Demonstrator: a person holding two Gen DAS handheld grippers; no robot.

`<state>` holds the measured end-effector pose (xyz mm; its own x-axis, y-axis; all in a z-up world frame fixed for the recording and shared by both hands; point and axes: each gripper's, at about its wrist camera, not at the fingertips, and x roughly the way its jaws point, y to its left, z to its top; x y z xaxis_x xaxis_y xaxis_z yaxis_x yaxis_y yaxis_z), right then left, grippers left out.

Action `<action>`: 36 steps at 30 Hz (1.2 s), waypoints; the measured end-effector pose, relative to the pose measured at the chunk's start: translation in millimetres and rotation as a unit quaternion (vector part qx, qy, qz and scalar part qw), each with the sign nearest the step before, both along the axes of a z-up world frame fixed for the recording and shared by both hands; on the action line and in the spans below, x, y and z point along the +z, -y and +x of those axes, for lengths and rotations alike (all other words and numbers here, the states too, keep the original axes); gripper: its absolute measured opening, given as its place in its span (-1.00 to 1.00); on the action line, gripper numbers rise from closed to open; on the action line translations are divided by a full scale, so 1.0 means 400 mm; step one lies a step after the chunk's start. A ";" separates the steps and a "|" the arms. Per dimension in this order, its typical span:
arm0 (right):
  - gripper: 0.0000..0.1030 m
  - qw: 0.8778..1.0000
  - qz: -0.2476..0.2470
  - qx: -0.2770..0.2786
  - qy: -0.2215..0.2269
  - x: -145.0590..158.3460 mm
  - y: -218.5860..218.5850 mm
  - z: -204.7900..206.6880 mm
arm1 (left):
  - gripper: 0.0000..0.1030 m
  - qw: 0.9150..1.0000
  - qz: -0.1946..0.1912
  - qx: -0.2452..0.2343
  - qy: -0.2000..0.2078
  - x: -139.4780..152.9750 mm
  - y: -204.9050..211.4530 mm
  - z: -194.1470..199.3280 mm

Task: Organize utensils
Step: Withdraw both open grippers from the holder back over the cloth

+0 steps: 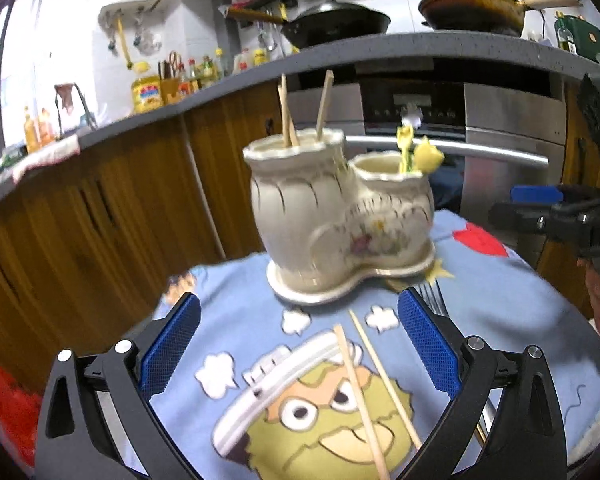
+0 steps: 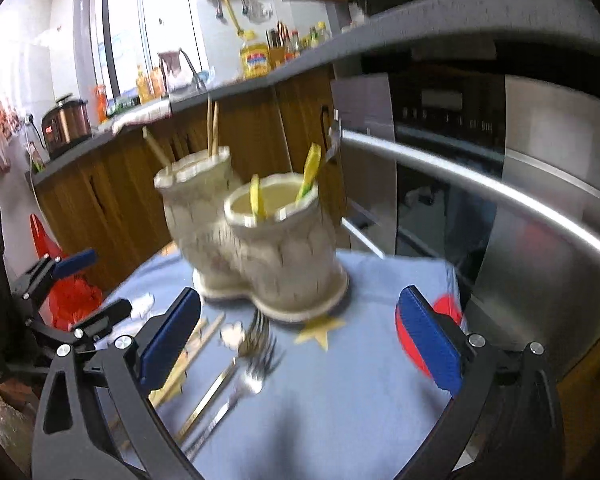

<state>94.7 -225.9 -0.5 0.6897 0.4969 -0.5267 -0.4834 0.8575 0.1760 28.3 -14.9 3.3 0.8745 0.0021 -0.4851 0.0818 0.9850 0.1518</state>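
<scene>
The left gripper (image 1: 300, 344) has its fingers spread wide, holding nothing, over two chopsticks (image 1: 364, 384) lying flat on the cloth (image 1: 500, 300), their long axes running from the near edge toward the holder (image 1: 340, 216). The right gripper (image 2: 300, 340) is likewise spread and empty, above two forks (image 2: 256, 344) whose tines point at the holder. Three chopsticks (image 1: 288, 110) stand almost upright in its taller cup; yellow-handled utensils (image 2: 310, 174) lean in the lower cup.

Left claw (image 1: 300, 344) gapes empty above two chopsticks (image 1: 374, 392) on the cartoon cloth (image 1: 236, 320), near the ceramic holder (image 1: 336, 216)
</scene>
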 end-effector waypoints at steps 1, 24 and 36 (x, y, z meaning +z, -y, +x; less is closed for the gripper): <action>0.91 1.000 -0.006 0.000 -0.005 -0.010 0.000 -0.003 | 0.90 1.000 -0.005 0.001 -0.012 -0.010 -0.003 -0.001; 0.90 0.991 -0.076 0.027 -0.103 -0.122 -0.065 -0.045 | 0.90 0.985 0.011 0.036 -0.167 -0.116 -0.006 0.001; 0.20 0.983 -0.109 0.045 -0.142 -0.146 -0.129 -0.069 | 0.84 0.981 0.001 0.038 -0.190 -0.127 0.000 0.001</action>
<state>67.0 -174.2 -59.1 0.4573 0.4038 -0.7923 -0.5174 0.8454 0.1322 28.6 -14.8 -47.4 0.6272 0.0622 -0.7764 0.0590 0.9902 0.1269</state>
